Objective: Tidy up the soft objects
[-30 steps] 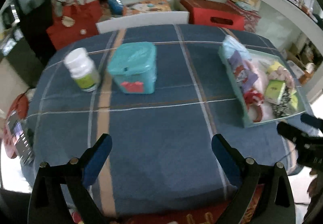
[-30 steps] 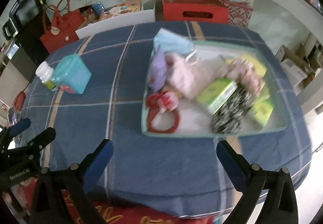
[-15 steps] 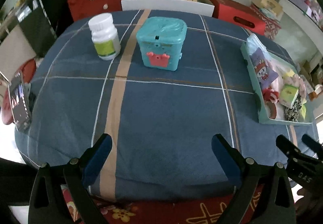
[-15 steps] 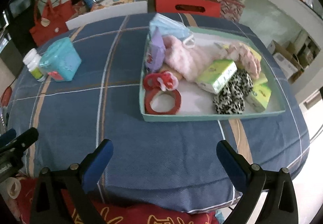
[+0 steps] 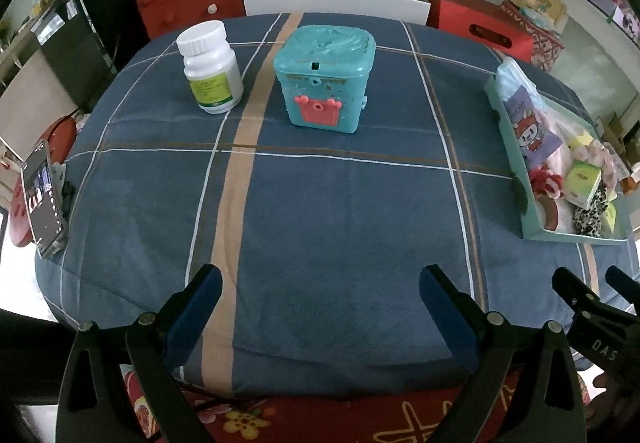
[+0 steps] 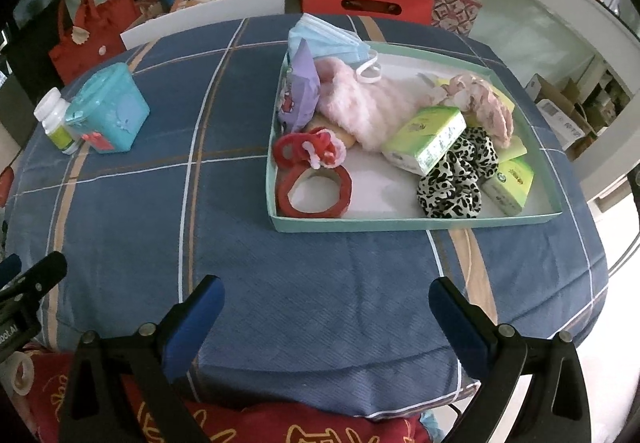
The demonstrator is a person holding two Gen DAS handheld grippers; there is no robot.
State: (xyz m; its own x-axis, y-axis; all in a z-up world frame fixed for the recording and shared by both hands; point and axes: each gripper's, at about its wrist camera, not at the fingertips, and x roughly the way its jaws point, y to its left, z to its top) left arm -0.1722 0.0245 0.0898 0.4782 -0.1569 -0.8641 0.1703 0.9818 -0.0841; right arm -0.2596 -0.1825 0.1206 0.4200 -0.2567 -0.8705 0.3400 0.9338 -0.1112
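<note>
The tray (image 6: pixel 416 224) of soft objects is seen at twelve o'clock from the nearer, spread-open right gripper (image 6: pixel 326 317), the left gripper (image 5: pixel 318 307) likewise unclenched.

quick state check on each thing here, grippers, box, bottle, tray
left gripper: open, empty, above the near table edge
right gripper: open, empty, in front of the tray
teal box: upright, lid shut
white bottle: upright, capped
tray: open-topped, holding soft items
leopard scrunchie: in the tray
</note>
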